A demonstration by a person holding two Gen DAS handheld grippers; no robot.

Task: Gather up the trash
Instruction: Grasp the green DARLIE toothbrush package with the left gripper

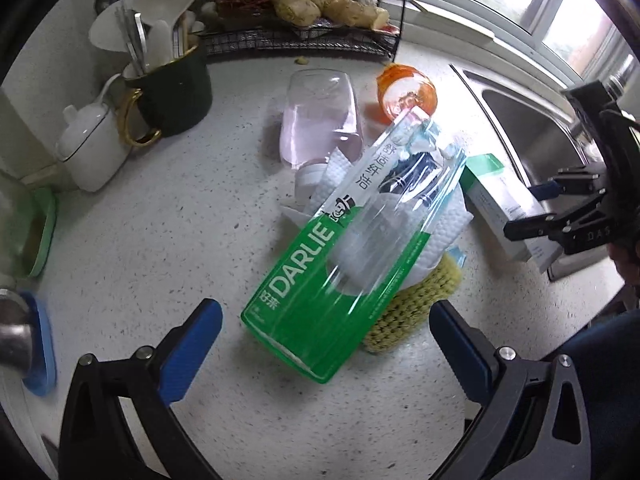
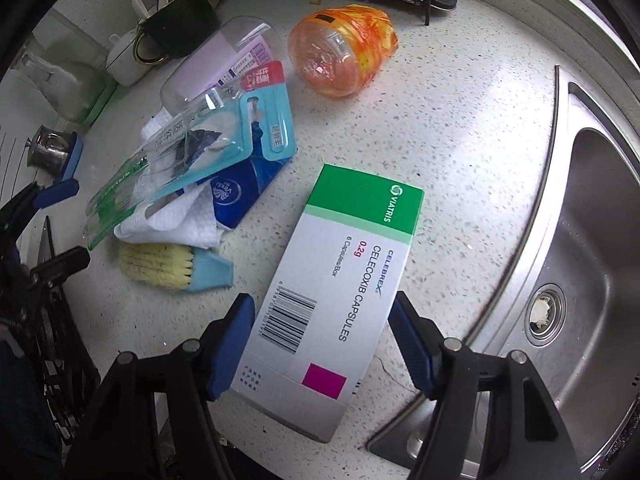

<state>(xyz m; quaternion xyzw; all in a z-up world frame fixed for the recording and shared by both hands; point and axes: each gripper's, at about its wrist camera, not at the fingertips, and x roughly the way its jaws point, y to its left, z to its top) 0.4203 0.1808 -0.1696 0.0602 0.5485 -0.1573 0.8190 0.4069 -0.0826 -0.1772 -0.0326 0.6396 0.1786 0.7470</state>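
Green-and-white capsule box [image 2: 336, 292] sits gripped in the right claw [image 2: 322, 336]; left claw [image 1: 326, 344] gapes over the toothbrush pack [image 1: 340, 256].

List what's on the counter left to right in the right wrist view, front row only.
Yellow-bristled brush → medicine box, sitting between the right gripper's fingers → sink.
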